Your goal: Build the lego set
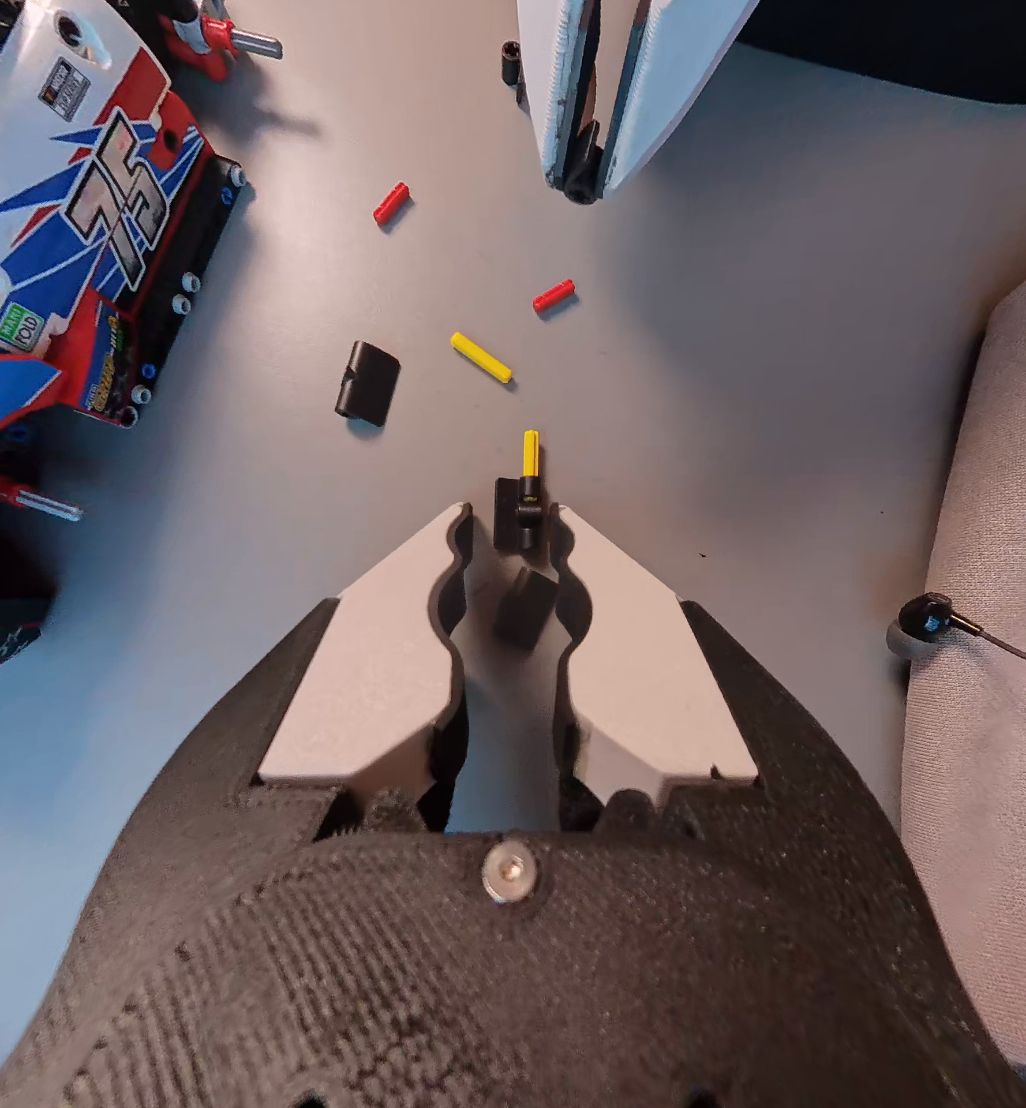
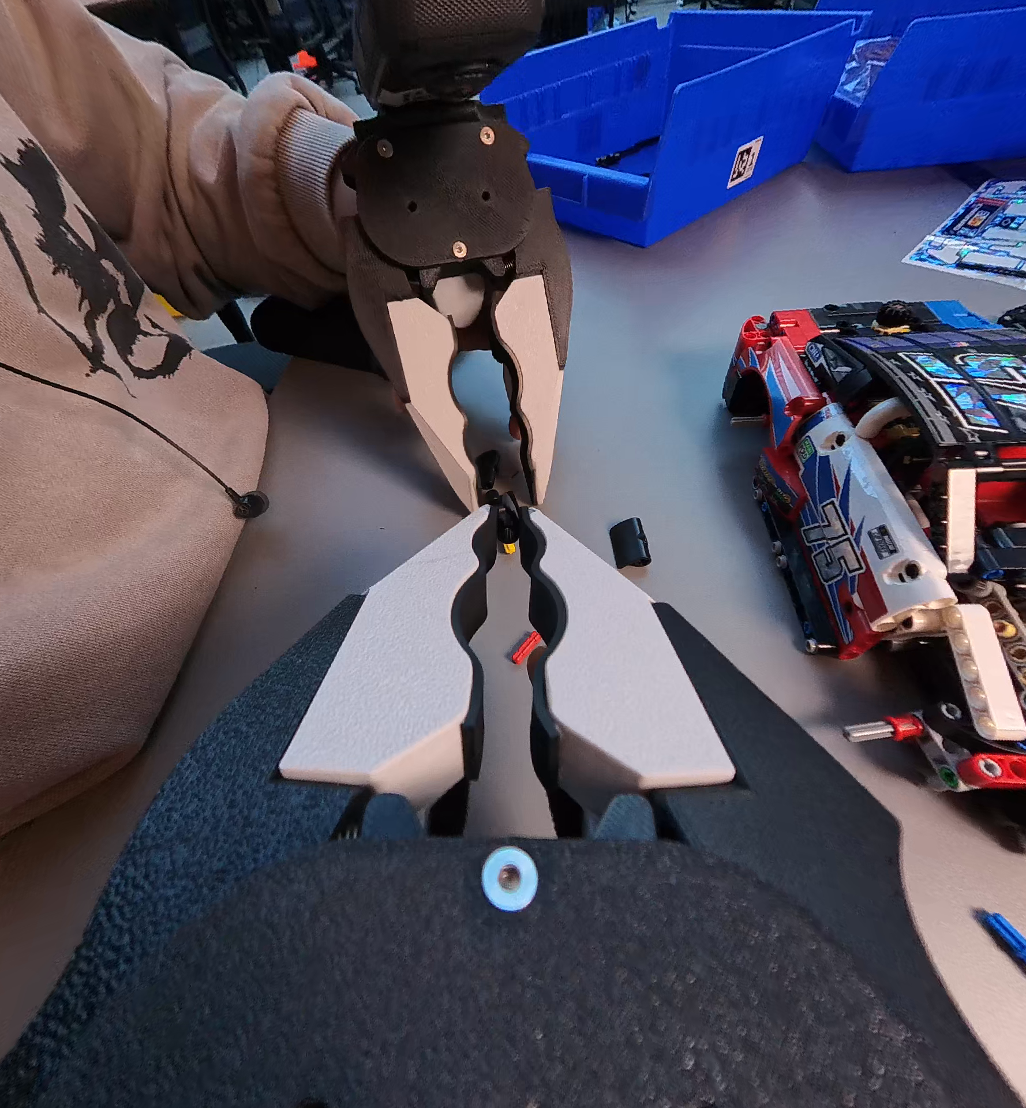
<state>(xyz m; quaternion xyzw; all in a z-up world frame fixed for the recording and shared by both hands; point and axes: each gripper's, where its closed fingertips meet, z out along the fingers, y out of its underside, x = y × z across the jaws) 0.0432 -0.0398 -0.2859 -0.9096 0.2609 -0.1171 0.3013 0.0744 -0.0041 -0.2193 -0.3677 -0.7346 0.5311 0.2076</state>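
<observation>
While the left gripper [image 1: 513, 509] hangs spread above a black piece with a yellow pin [image 1: 522, 503], the right gripper [image 2: 506, 515] points toward it, clenched on a small black part [image 2: 507, 521]

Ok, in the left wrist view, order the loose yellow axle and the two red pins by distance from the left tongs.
From the left tongs:
1. Loose yellow axle, just ahead, slightly left.
2. Red pin, farther ahead, to the right.
3. Other red pin, farthest, ahead left.
</observation>
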